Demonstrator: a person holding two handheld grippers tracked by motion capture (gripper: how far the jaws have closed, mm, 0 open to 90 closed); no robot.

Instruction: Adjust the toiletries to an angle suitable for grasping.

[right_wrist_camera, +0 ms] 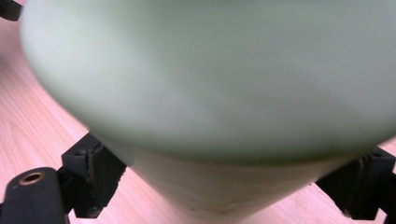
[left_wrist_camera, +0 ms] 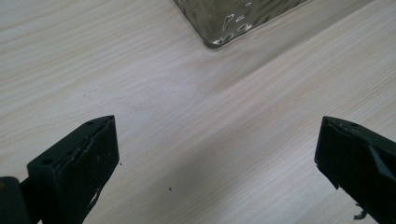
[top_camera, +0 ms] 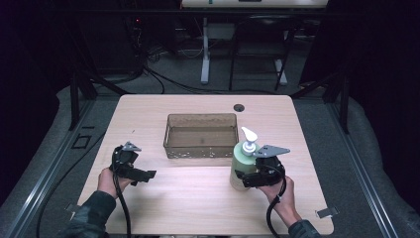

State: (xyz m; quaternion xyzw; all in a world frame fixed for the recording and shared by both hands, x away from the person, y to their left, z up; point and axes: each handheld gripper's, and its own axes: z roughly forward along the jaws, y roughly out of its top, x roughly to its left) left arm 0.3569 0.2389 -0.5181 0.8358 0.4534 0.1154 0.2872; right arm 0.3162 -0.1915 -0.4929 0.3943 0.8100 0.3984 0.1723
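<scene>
A pale green pump bottle (top_camera: pixel 241 162) with a white pump head stands upright on the wooden table (top_camera: pixel 198 198), just off the front right corner of a clear brownish bin (top_camera: pixel 200 135). My right gripper (top_camera: pixel 245 179) comes at it from the right and is shut on its lower body. In the right gripper view the bottle (right_wrist_camera: pixel 210 93) sits between the jaws, and each black finger (right_wrist_camera: pixel 95 175) presses on one side of it. My left gripper (top_camera: pixel 142 174) is open over bare table left of the bin, with nothing between its fingers (left_wrist_camera: pixel 88 154). The bin's corner (left_wrist_camera: pixel 229 18) lies ahead of it.
A round cable hole (top_camera: pixel 239 107) sits behind the bin near the table's far edge. A small metal clip (top_camera: pixel 327 212) lies at the front right corner. Dark floor, cables and a desk leg (top_camera: pixel 205 59) lie beyond the table.
</scene>
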